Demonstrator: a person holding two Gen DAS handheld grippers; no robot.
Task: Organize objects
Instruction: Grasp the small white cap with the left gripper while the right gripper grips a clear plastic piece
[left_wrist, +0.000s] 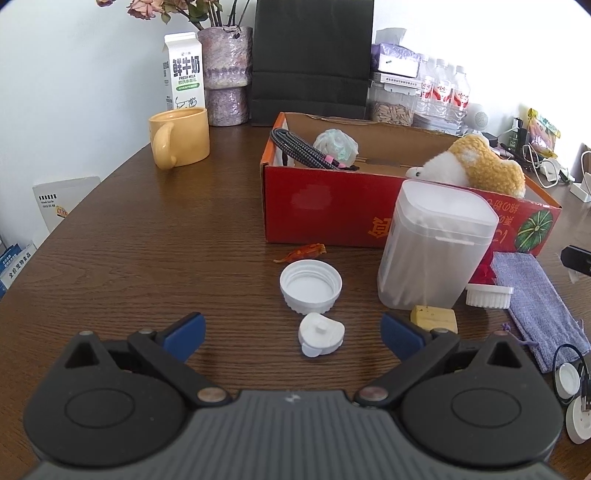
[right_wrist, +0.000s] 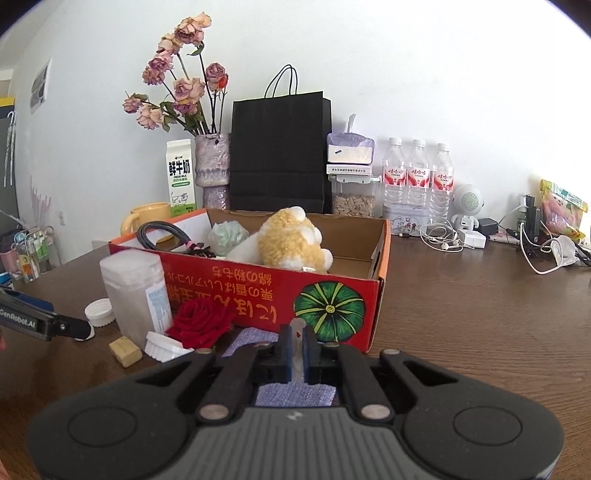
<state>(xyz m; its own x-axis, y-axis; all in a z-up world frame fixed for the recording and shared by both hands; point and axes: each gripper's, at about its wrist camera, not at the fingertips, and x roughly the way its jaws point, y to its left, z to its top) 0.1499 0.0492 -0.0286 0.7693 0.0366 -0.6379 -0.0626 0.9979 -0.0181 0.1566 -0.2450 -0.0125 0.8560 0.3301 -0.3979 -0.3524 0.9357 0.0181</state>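
Note:
My left gripper is open low over the brown table. A small white stopper lies between its blue fingers, untouched, and a white screw lid sits just beyond. My right gripper is shut on a small whitish translucent piece with a red spot, held over a purple cloth pouch. Ahead stands the red cardboard box holding a yellow plush toy, a coiled cable and a pale green bundle. A frosted plastic container stands before the box.
Beside the container lie a red rose, a white ribbed cup and a yellow block. A yellow mug, milk carton, vase, black bag and water bottles line the back. Cables and chargers clutter the far right.

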